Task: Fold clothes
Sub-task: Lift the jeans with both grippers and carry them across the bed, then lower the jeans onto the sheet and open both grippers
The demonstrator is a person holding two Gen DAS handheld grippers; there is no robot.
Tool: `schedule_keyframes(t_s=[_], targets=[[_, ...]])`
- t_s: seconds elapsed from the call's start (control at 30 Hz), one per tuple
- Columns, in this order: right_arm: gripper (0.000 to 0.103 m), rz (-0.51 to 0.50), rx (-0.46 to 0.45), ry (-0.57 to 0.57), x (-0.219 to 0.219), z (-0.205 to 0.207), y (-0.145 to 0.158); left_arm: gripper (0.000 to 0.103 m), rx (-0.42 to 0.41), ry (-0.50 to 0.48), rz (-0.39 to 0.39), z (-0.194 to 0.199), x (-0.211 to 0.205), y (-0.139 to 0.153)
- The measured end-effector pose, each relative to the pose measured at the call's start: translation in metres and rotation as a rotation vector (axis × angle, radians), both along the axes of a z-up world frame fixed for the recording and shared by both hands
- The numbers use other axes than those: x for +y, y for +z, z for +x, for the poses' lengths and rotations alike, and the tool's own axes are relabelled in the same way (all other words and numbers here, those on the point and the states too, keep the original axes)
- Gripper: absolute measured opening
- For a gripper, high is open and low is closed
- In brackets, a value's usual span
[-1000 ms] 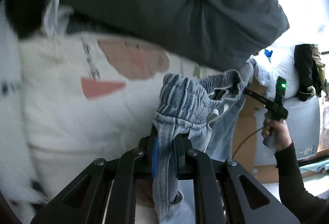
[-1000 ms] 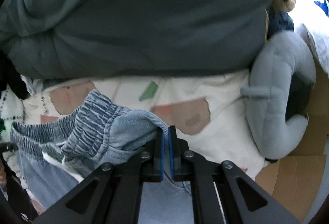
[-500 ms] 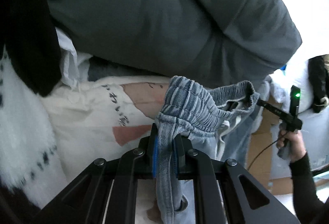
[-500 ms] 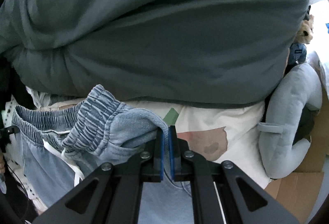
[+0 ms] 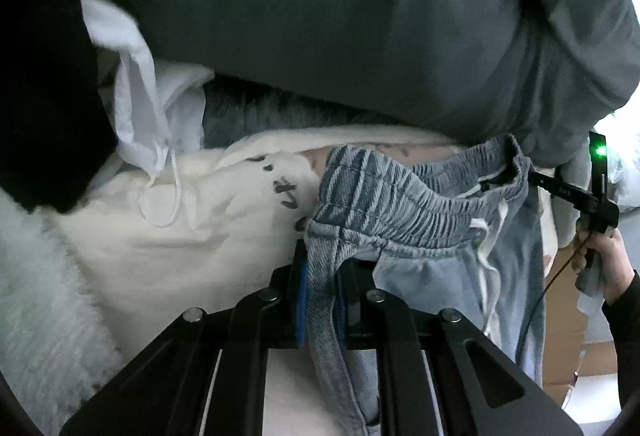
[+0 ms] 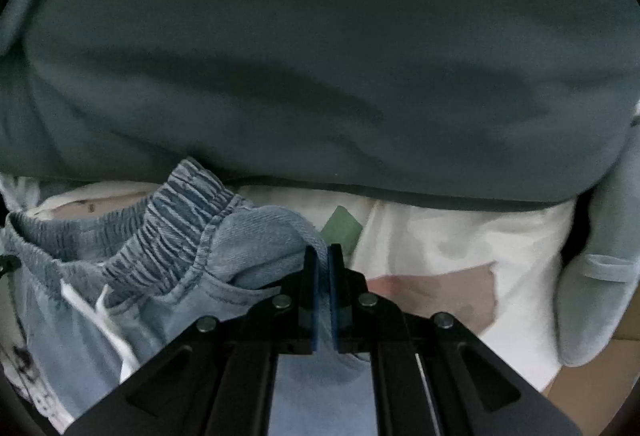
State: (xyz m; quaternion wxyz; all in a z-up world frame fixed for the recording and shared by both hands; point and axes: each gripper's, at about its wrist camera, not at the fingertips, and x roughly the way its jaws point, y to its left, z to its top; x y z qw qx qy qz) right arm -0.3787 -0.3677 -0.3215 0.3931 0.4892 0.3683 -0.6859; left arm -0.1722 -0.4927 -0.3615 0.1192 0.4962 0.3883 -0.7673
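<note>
A pair of light-blue denim trousers with a gathered elastic waistband (image 5: 400,204) hangs stretched between two black two-finger grippers, in front of a heap of bedding. The left gripper (image 5: 322,272) is clamped tight on one end of the waistband, a strip of denim running down between its blue-lined pads (image 5: 303,300). The right gripper (image 6: 323,256) pinches the other side of the trousers (image 6: 256,236), its jaws nearly touching with only a thin fold of cloth between them. White drawstrings (image 5: 490,236) dangle from the waistband. Behind the garment lies a cream sheet printed with pink and green shapes (image 6: 440,252), and above it a bulky dark grey-green quilt (image 6: 320,56) fills the upper part of both views. In the left wrist view a person's hand (image 5: 600,256) in a dark sleeve holds the right gripper's handle, a green light (image 5: 599,150) glowing on it. A pale blue padded object (image 6: 600,276), possibly a cushion, sits at the right edge.
</note>
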Motion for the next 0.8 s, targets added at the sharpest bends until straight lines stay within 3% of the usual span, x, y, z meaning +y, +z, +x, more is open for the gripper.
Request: schedule_keyframes(t_s=[0.17,0.3,0.37,0.4,0.53,0.6,0.63,0.67,0.8], targets=[[0.009,-0.012,-0.014,-0.040,-0.003,0.000,-0.025,0.016,-0.065,-0.039,-0.011,-0.009,0.003,-0.019],[0.019,-0.046,-0.037,-0.014,0.005,0.005,-0.010,0.020,-0.090,-0.061,-0.038,-0.009,0.007,-0.012],[0.033,-0.070,-0.050,0.022,0.012,0.009,0.006,0.031,-0.097,-0.050,-0.049,-0.004,0.006,-0.006],[0.033,-0.083,-0.046,0.038,0.015,0.012,0.013,0.031,-0.094,-0.042,-0.054,-0.002,0.005,-0.002],[0.033,-0.160,-0.067,0.078,0.027,0.016,0.043,0.031,-0.017,-0.006,-0.037,0.011,0.006,0.022],[0.026,-0.188,-0.094,0.092,0.027,0.018,0.048,0.031,0.023,-0.011,-0.030,0.011,0.009,0.031],[0.016,-0.202,-0.108,0.098,0.027,0.018,0.050,0.031,0.036,-0.018,-0.028,0.008,0.011,0.033],[0.007,-0.197,-0.121,0.107,0.025,0.021,0.047,0.031,0.048,-0.026,-0.025,0.006,0.013,0.035],[0.005,-0.187,-0.162,0.122,0.015,0.033,0.028,0.031,0.069,-0.072,-0.020,-0.009,0.025,0.035]])
